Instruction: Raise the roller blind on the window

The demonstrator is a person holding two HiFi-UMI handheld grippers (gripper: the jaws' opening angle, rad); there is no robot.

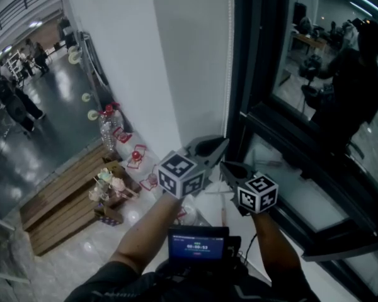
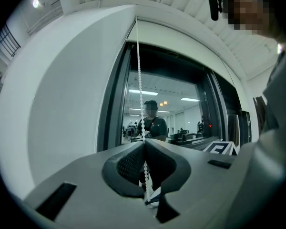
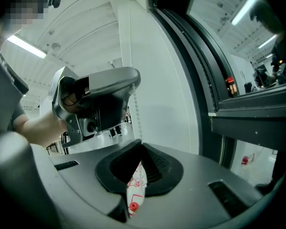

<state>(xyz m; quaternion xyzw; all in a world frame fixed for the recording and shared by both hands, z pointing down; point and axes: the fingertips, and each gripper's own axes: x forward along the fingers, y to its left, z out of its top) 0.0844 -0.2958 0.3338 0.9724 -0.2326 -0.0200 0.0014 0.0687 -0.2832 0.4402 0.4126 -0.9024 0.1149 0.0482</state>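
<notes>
Clenching the white bead chain (image 2: 138, 80) between its pads, the left gripper (image 2: 144, 143) is at the left edge of the dark-framed window (image 1: 315, 112). There the chain hangs straight down from the top corner of the recess, beside the white wall (image 1: 126, 61). Just below it, the right gripper (image 3: 140, 144) has its jaws pressed fully together on the same chain, which meets them at the tips. Bare glass shows across the window in every view; the roller blind itself cannot be made out
</notes>
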